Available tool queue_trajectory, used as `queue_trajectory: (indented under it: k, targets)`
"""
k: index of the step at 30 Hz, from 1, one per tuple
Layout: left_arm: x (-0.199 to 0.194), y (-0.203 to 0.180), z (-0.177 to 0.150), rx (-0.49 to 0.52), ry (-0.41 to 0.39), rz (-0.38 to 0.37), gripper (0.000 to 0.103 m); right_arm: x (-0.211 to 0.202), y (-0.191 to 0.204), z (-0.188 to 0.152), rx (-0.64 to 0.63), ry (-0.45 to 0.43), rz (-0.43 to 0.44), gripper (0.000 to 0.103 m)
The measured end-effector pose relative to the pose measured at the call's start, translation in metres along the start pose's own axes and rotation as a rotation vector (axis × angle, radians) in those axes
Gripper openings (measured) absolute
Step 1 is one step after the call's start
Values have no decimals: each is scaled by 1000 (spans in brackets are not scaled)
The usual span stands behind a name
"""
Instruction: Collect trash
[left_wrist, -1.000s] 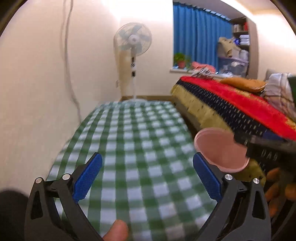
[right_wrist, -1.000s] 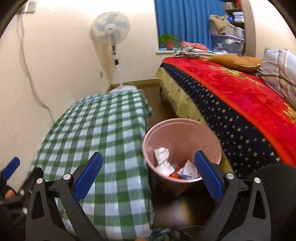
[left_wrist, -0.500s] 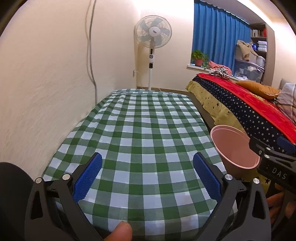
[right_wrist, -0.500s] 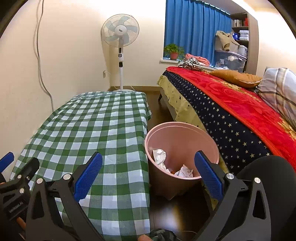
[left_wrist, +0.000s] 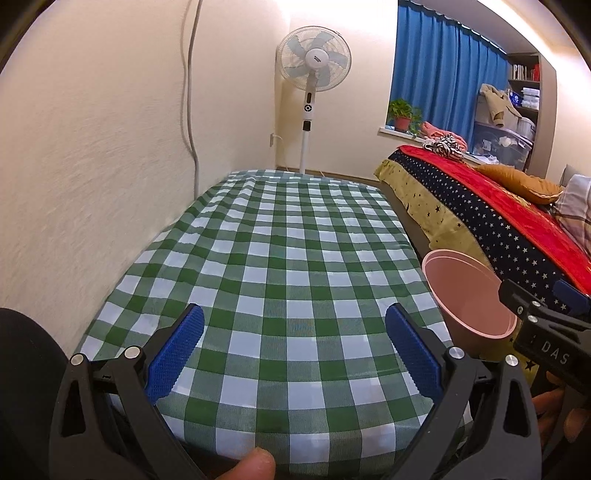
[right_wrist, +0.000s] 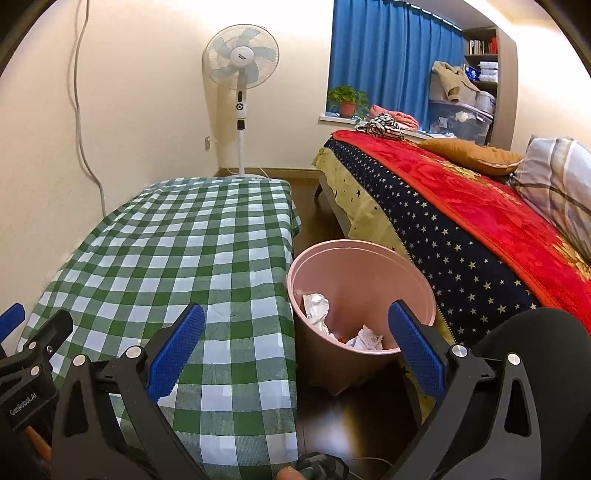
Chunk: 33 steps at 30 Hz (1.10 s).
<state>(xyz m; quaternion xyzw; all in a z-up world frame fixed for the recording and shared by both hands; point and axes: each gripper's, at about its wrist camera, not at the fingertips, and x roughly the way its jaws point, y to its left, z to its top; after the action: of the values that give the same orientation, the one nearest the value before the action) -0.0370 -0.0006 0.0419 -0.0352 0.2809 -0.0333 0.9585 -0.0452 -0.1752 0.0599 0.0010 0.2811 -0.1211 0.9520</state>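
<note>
Both views are sitting higher and further back than a second ago, so more of the green-and-white checked cloth surface (left_wrist: 280, 266) is showing. Left to right: the left hand-held gripper (left_wrist: 293, 347) is hovering over the cloth's near edge, jaws spread wide and gripping nothing, probably because no litter is lying there. The right hand-held gripper (right_wrist: 295, 345), equally released and empty, is pointing past the surface's edge toward the round pink plastic bin (right_wrist: 369, 258) standing on the floor between surface and bed. Crumpled white paper scraps (right_wrist: 316, 306) are lying inside it, with something reddish.
</note>
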Motion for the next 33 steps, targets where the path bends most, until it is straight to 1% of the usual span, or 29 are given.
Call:
queue_trajectory:
  k: [12, 33]
  targets:
    - [0, 2, 1, -7, 1, -1, 95, 1, 7, 0, -24, 2, 7, 98]
    - [0, 2, 0, -9, 1, -2, 95, 0, 8, 0, -26, -2, 6, 98]
